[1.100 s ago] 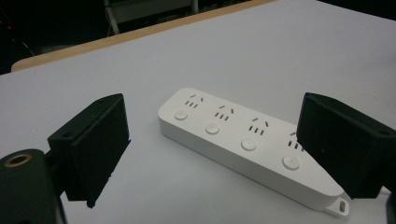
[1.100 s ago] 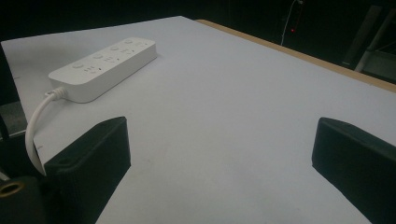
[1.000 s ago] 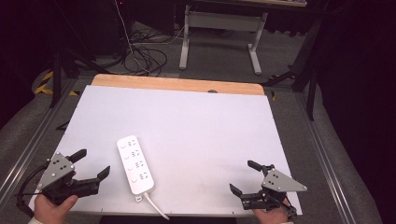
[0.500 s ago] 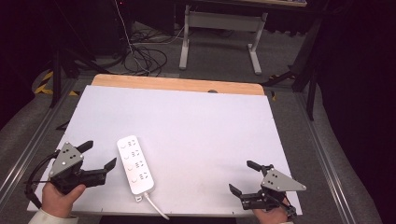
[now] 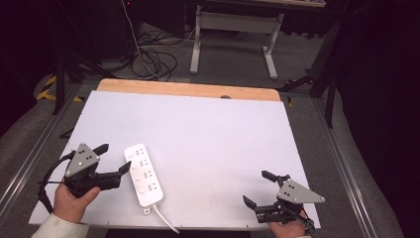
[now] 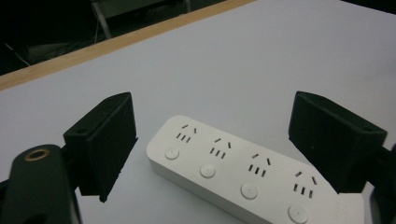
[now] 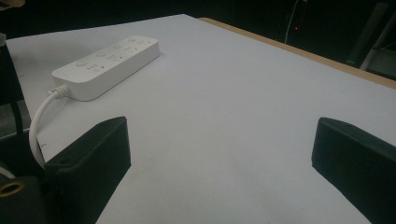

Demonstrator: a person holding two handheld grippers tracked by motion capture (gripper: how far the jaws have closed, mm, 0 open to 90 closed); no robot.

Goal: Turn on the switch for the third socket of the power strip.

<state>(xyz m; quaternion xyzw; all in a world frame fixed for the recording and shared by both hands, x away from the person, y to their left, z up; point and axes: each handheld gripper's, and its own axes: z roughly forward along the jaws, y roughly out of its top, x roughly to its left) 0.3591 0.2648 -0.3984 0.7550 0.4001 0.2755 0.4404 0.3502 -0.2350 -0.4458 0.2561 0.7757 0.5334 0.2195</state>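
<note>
power strip near left, table otherwise bare

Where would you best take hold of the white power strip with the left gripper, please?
Probably across its narrow width, near the middle of the power strip, coming from above with the left gripper. The long side walls are flat and parallel, it lies flat, and its cord leaves the near end.

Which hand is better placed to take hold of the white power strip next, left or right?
Left. The left gripper sits right beside the power strip, jaws open and just closing a little, one jaw tip almost at its edge. The right gripper rests open near the table's front right corner, well apart from the strip.
</note>
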